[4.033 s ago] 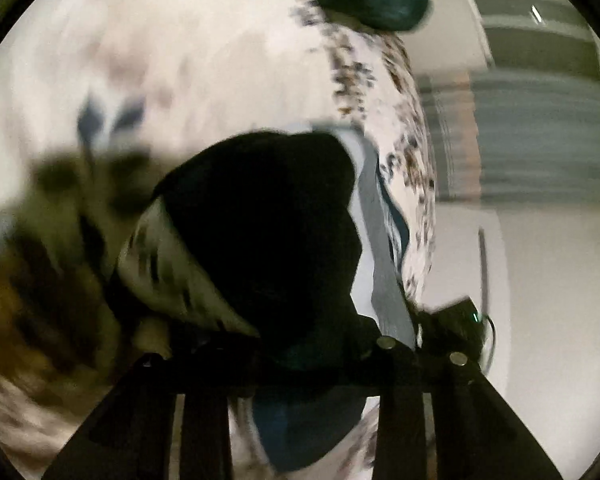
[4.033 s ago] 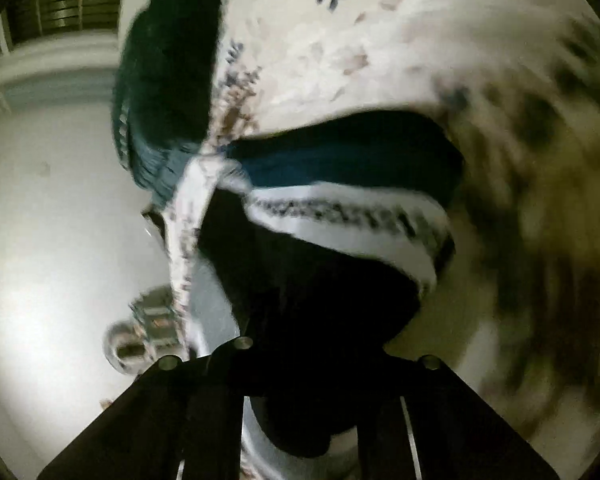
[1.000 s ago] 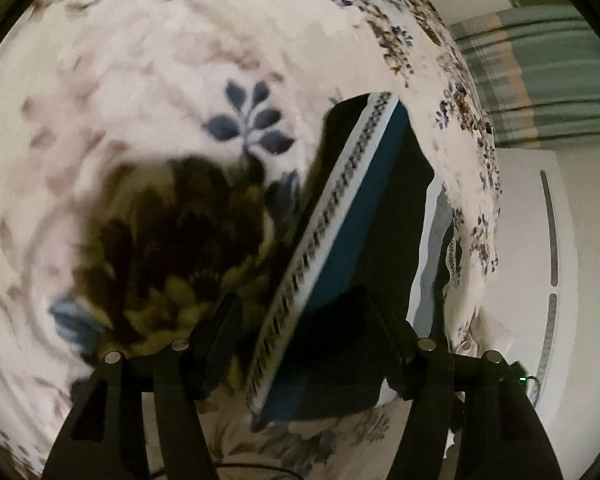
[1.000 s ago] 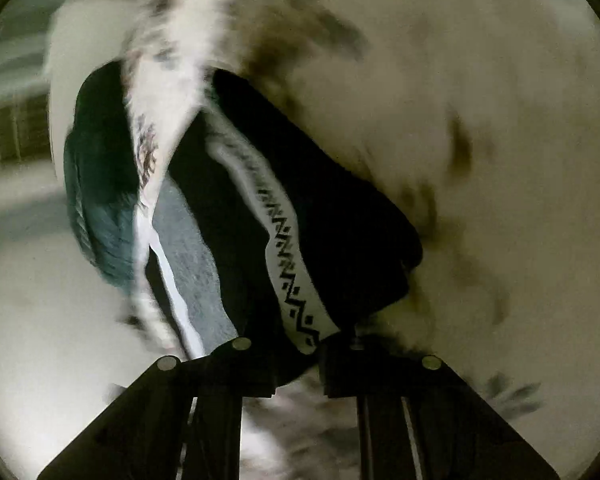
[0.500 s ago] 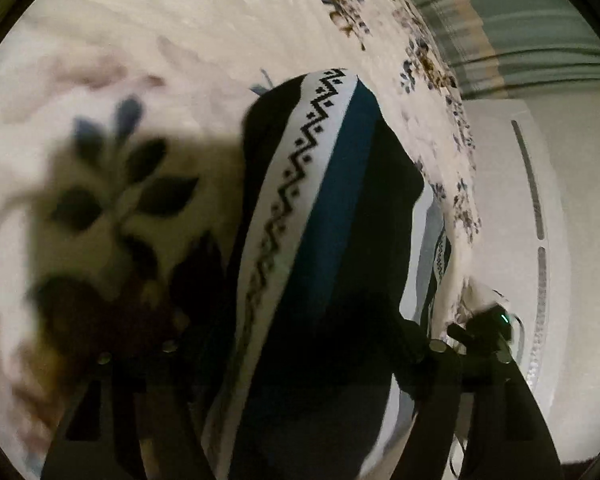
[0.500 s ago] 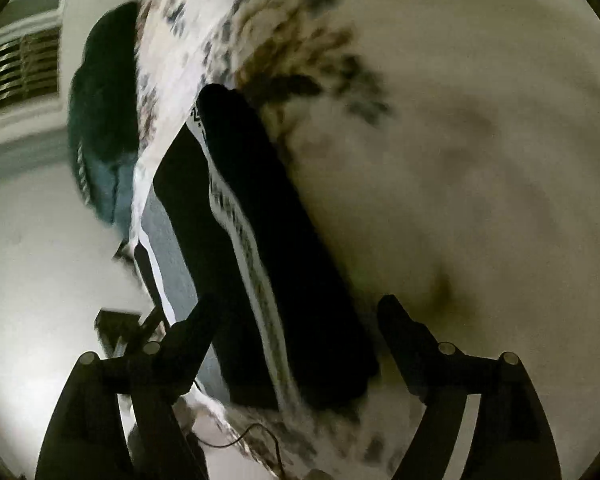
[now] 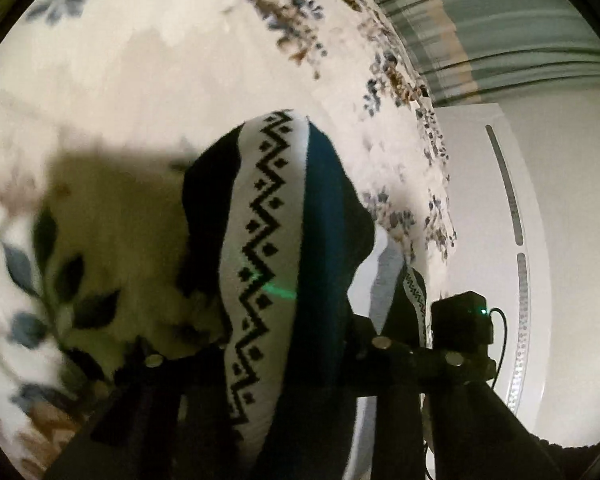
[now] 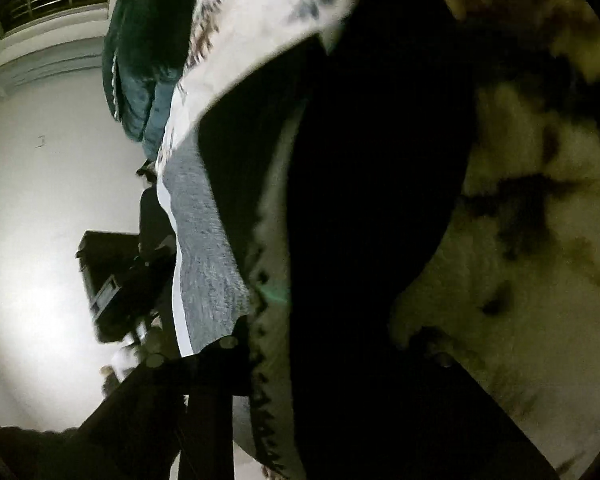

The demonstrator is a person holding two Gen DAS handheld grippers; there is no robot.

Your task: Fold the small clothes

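The left gripper [image 7: 268,360] is clamping the dark knitted garment [image 7: 284,240] close in, fingers pinched on the fold. The right gripper [image 8: 332,360] is buried under the same cloth; I cannot tell its finger state. The garment's long axis, marked by its white zigzag band [image 7: 256,216], is running straight away from the left fingers, along the floral bedspread [image 7: 148,64] near its edge. No readable writing is showing

The left gripper [image 7: 260,360] and right gripper [image 8: 332,352] each reach forward, jaws largely hidden, so their closure cannot be told.
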